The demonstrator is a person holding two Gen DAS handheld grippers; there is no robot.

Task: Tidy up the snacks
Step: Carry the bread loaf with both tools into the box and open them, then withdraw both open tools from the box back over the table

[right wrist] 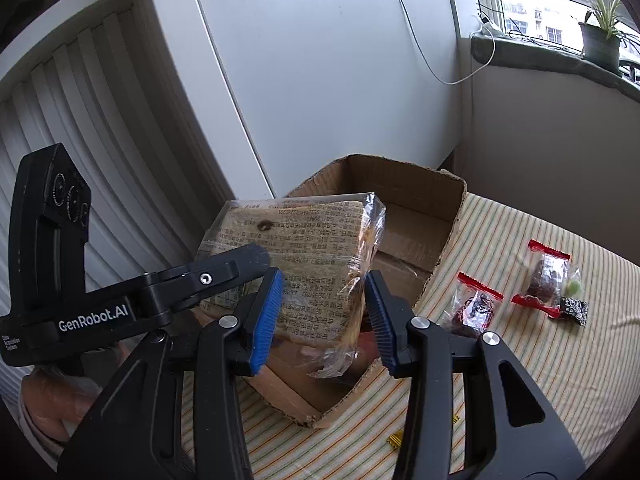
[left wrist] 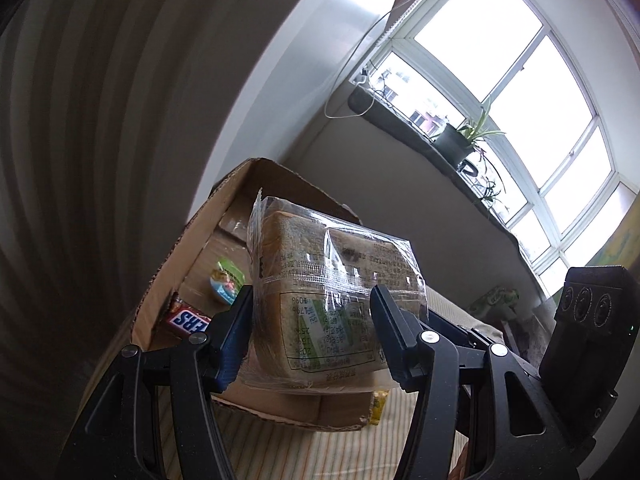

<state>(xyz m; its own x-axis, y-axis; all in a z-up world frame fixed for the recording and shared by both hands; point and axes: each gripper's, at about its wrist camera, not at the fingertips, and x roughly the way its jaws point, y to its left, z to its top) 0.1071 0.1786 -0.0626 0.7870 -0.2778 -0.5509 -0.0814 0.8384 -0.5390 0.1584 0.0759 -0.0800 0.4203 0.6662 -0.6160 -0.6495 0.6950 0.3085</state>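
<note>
The bread pack [left wrist: 332,300], sliced bread sealed in clear film, is being held over the open cardboard box [right wrist: 416,200], which serves as the landmark here. Both grippers are clamping it at once. The left gripper [left wrist: 312,336] is pressing its pads against two opposite faces of the pack. The right gripper [right wrist: 324,312] is closing on the pack's other end, where the film is bunching. The two-point hold is probably chosen because the pack is soft and wide, so a single grip would let it sag or twist.

Inside the box, a Snickers bar [left wrist: 188,320] and a small round snack cup [left wrist: 226,282] are lying on the floor of the box, below the pack. To the right of the box, on the striped cloth [right wrist: 520,360] covering the bench, two red-edged sachets [right wrist: 476,304] [right wrist: 544,276] are waiting outside. A green packet [left wrist: 496,300] beyond the box is too blurred to identify with confidence.

The pack is being lowered toward the free area of the box floor, judging by its position over the opening.
</note>
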